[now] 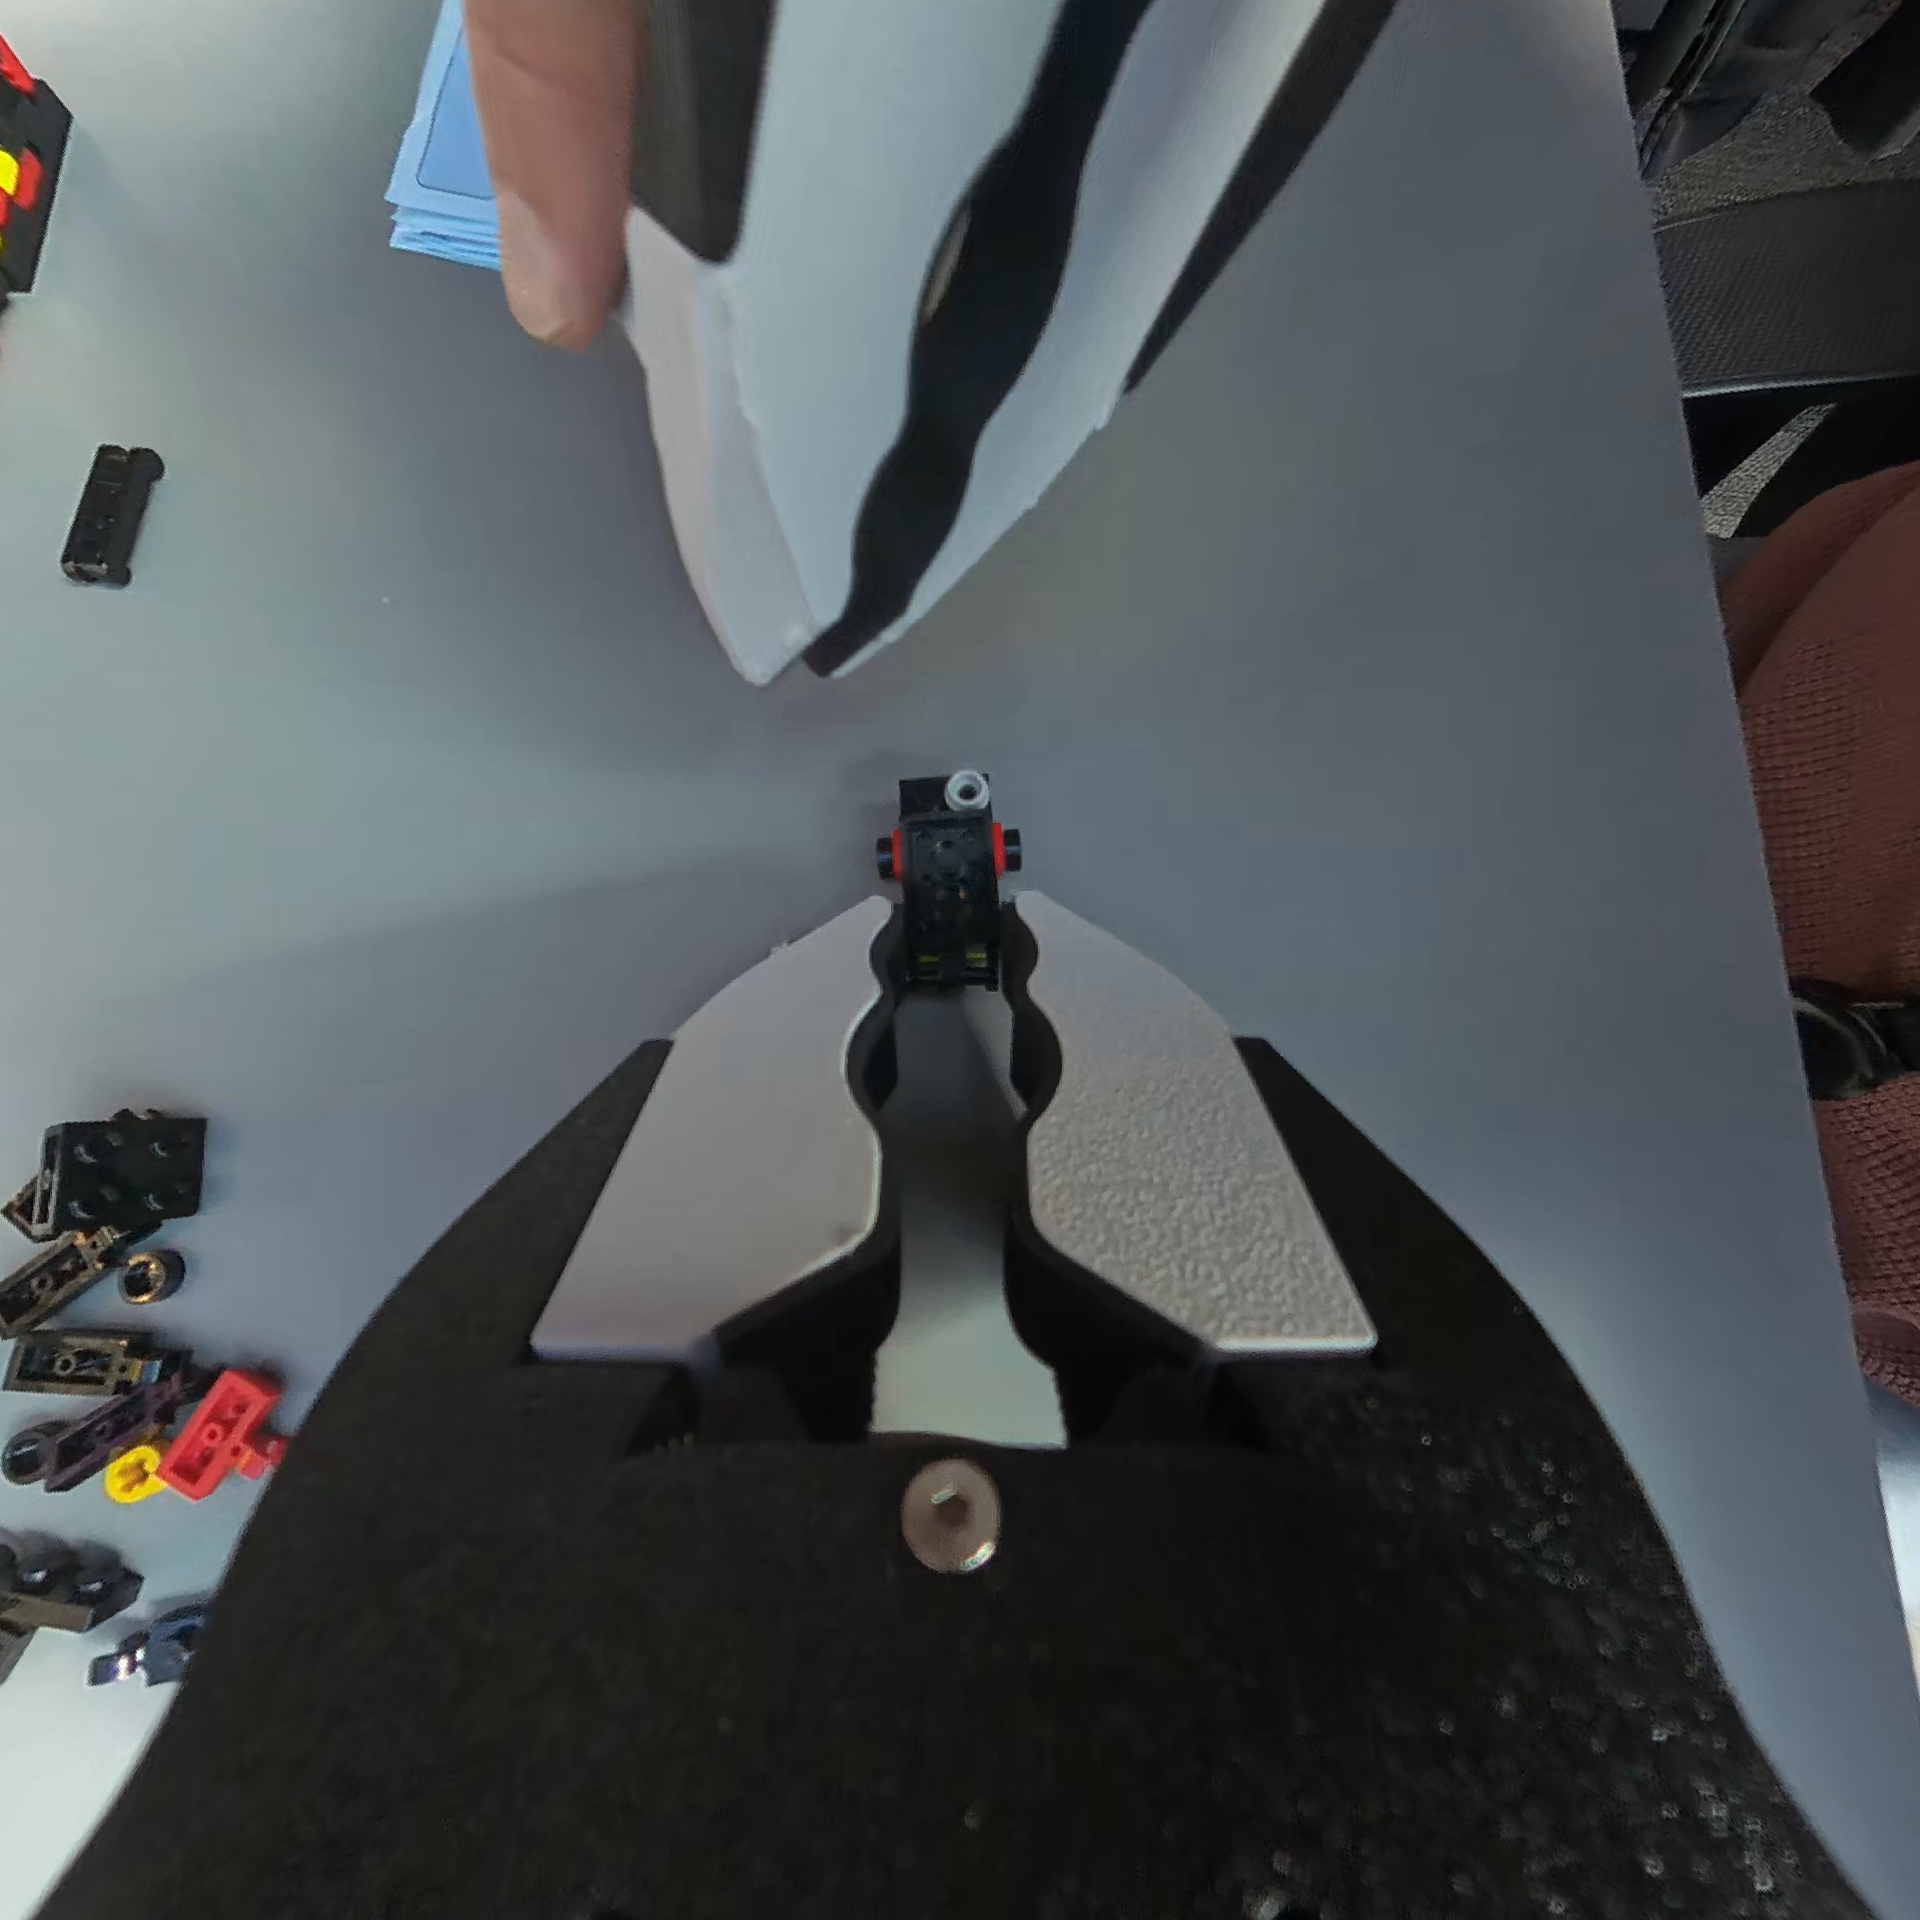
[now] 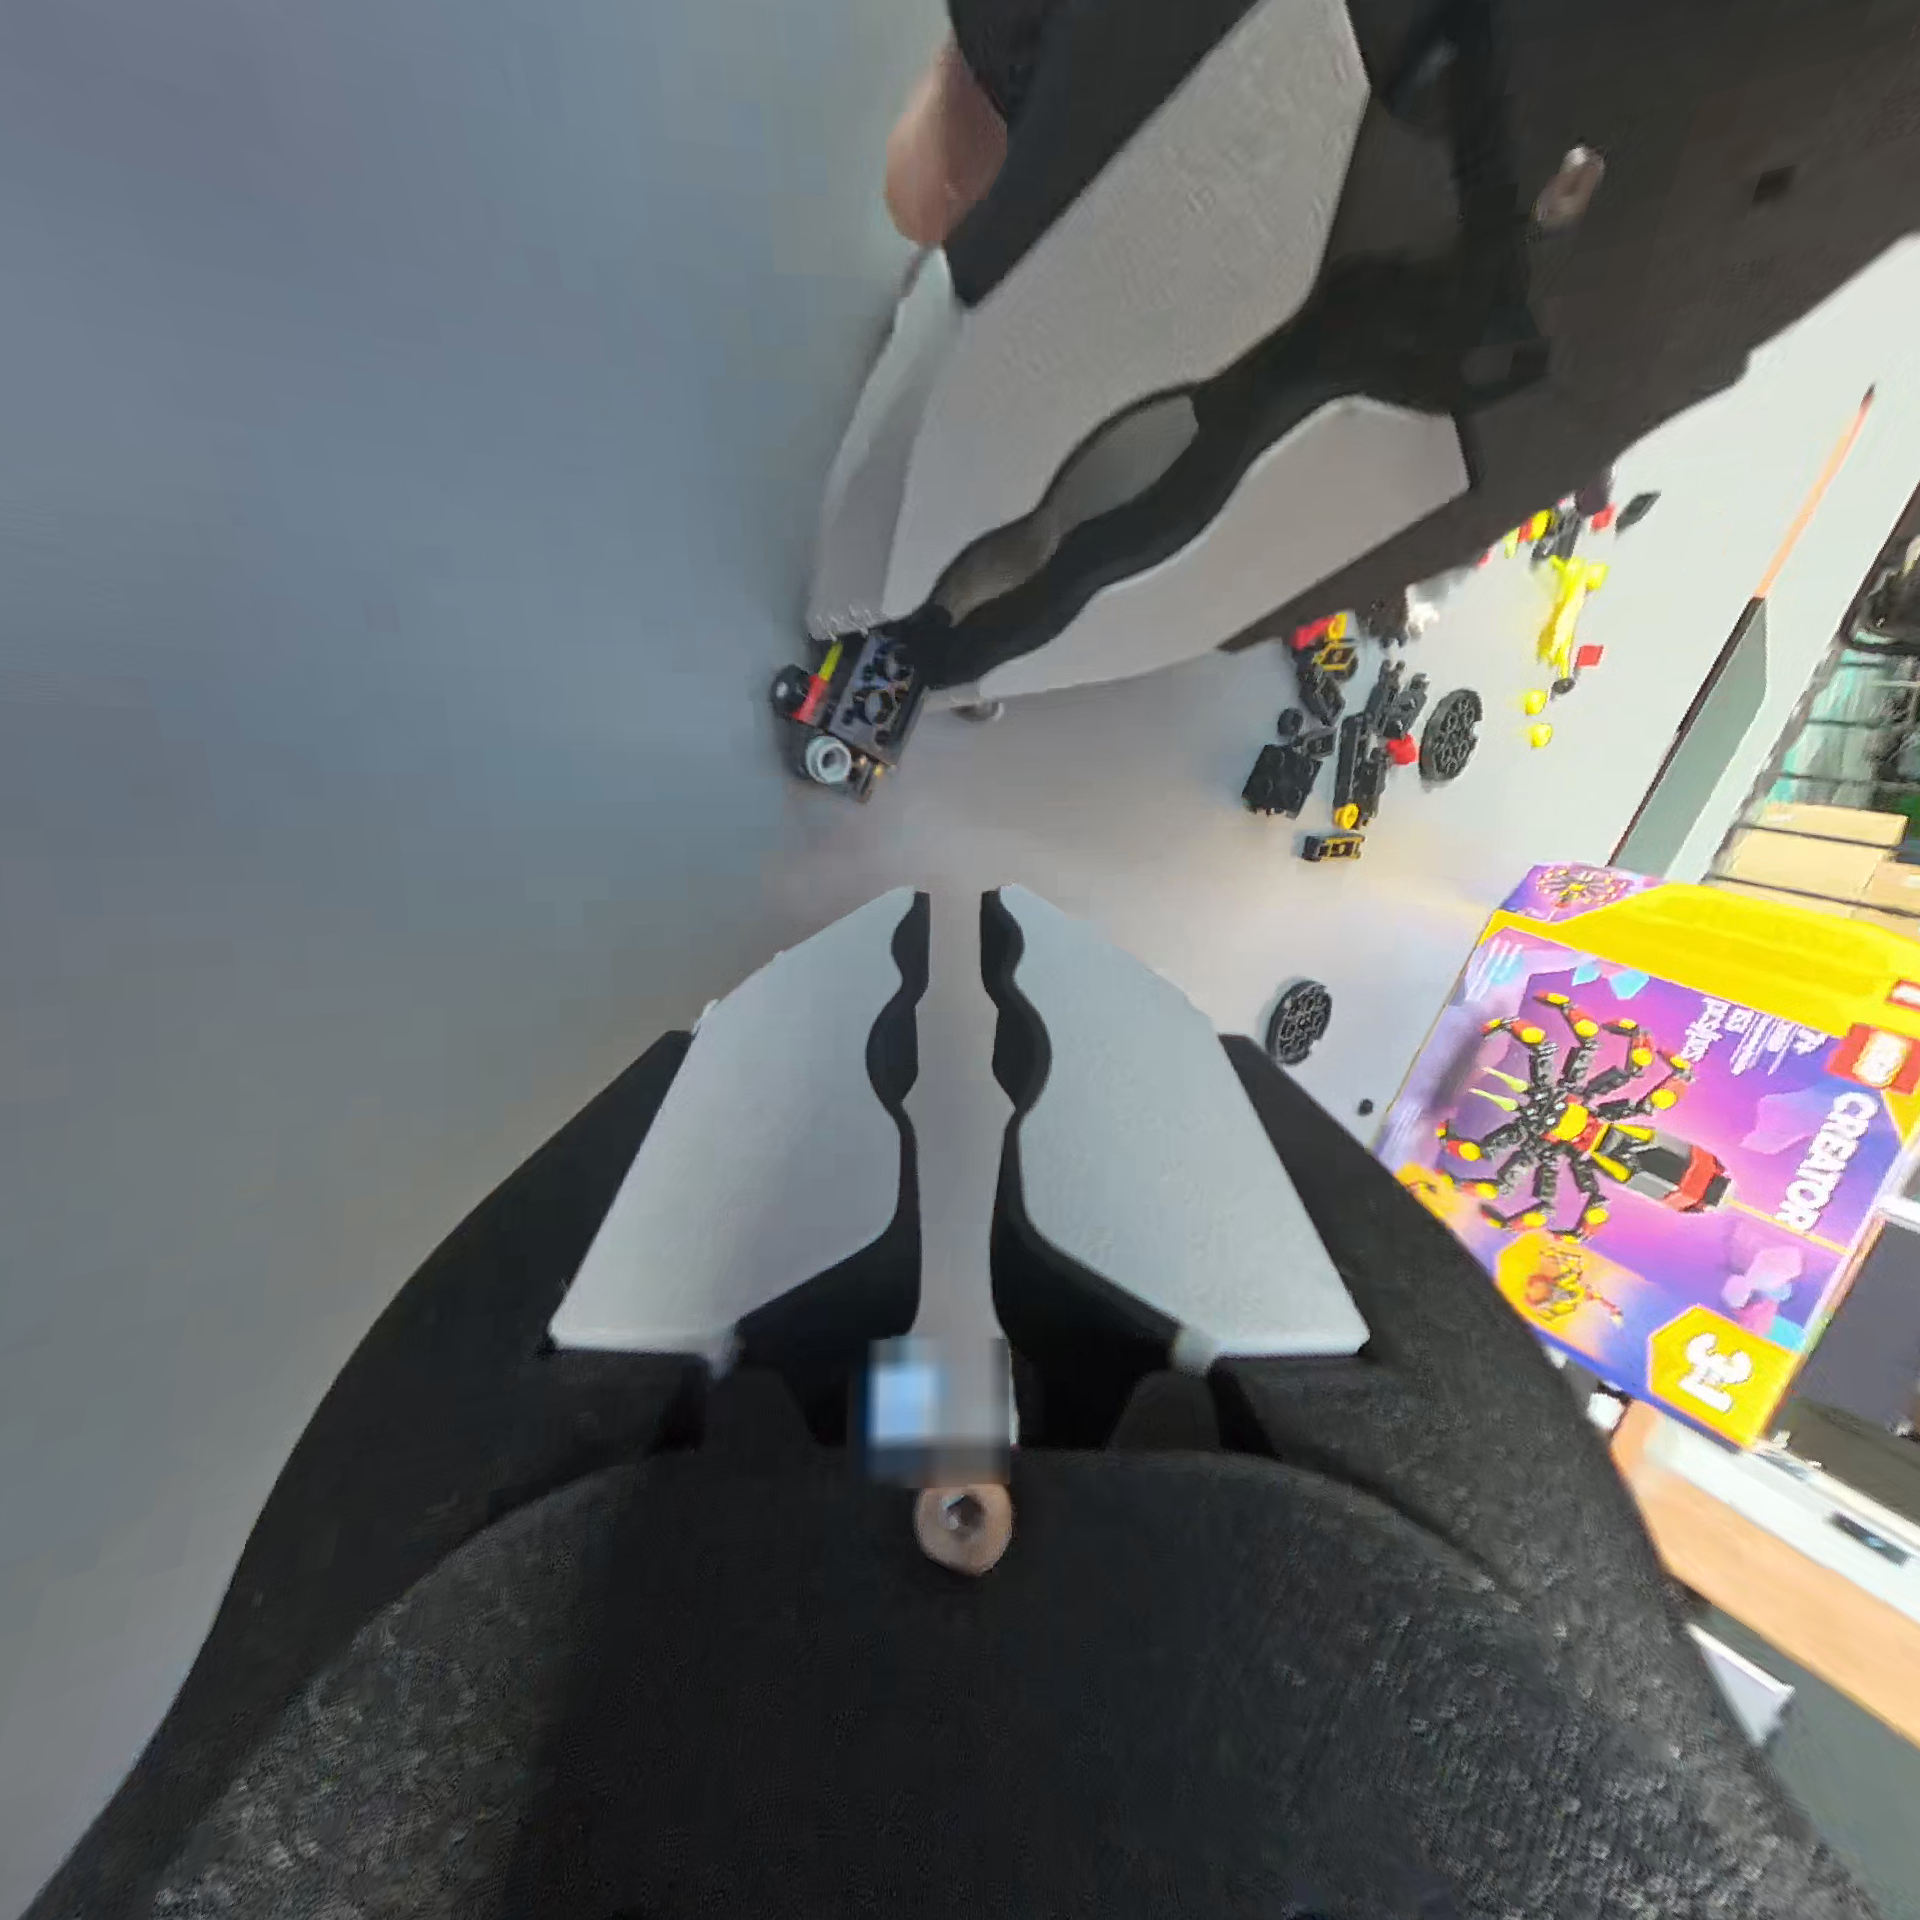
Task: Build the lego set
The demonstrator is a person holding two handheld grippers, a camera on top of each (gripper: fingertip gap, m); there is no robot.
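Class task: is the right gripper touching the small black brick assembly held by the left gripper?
Apart. The right wrist view shows bare table between the right gripper and the brick assembly.

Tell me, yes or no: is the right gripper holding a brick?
No: the right gripper has nothing in the narrow gap between its fingers; the black assembly sits in the left gripper.

The worktop [image 1: 416, 779] is plain pale grey. Each claw, left [image 1: 951, 914] and right [image 2: 954, 904], has white finger plates on a speckled black body. The small build [image 1: 948, 883] is black with red side pins, a light grey stud and yellow flecks. The box [image 2: 1652, 1153] is purple and yellow, showing a black, red and yellow spider. Loose bricks [image 2: 1351, 727] are mostly black, some red and yellow.
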